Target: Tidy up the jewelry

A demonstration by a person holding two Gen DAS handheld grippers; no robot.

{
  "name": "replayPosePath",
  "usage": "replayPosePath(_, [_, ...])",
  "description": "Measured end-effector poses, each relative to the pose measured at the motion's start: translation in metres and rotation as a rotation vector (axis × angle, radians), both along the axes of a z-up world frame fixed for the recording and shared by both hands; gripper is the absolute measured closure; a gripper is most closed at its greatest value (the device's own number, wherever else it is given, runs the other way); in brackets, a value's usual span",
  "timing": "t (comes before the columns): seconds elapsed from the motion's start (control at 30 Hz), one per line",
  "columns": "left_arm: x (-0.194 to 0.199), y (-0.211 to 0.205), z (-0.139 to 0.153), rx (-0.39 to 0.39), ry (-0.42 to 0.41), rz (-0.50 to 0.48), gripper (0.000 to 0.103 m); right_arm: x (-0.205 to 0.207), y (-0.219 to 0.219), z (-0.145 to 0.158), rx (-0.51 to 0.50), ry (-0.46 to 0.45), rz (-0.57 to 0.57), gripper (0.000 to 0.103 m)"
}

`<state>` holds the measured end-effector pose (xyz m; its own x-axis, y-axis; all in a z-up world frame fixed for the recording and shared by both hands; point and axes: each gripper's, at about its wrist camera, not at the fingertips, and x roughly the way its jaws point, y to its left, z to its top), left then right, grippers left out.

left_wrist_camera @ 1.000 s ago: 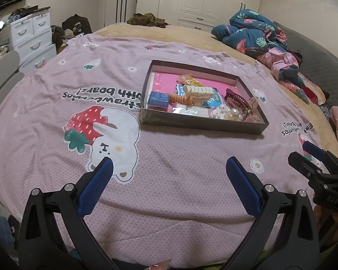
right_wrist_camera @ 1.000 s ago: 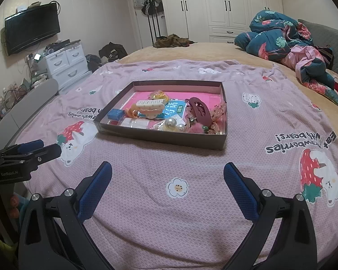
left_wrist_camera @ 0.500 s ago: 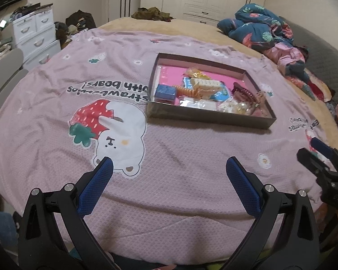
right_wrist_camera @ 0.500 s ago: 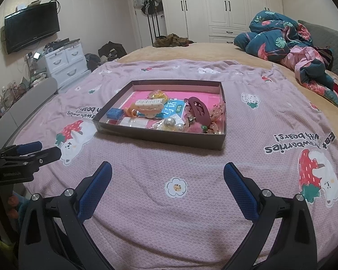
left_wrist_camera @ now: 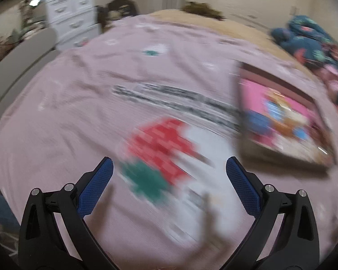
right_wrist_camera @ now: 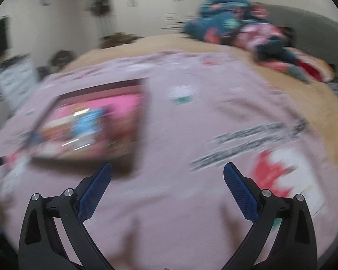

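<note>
A shallow brown box with a pink floor [left_wrist_camera: 281,121] holds mixed jewelry and hair pieces. It lies on the pink bedspread, at the right in the blurred left wrist view and at the left in the blurred right wrist view [right_wrist_camera: 90,126]. My left gripper [left_wrist_camera: 169,168] is open and empty over the strawberry print, left of the box. My right gripper [right_wrist_camera: 167,173] is open and empty, just right of the box's near corner. The items inside are too smeared to tell apart.
A crumpled blue and pink quilt [right_wrist_camera: 236,29] lies at the far right of the bed. White drawers [left_wrist_camera: 72,18] stand beyond the bed's left side. A grey seat edge [left_wrist_camera: 18,63] runs along the left. The bedspread [left_wrist_camera: 101,90] is bare around the box.
Both views have gone blurred with fast motion. The left camera has swung left, so the box slid to its right edge. The right camera has swung right, so the box slid left. Both grippers stay open.
</note>
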<state>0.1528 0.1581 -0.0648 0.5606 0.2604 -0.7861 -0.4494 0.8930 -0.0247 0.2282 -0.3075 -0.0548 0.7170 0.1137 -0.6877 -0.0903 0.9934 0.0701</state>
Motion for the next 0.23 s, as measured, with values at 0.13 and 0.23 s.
replayPosePath(0.13, [0.03,0.064,-0.014,0.015,0.034,0.12,0.009,0.076,-0.058,-0.019,-0.116,0.059,-0.186,0.004])
replayPosePath(0.23, [0.049,0.105,-0.024,-0.015,0.039,0.187,0.009,0.121,-0.088,-0.034,-0.185,0.105,-0.252,0.004])
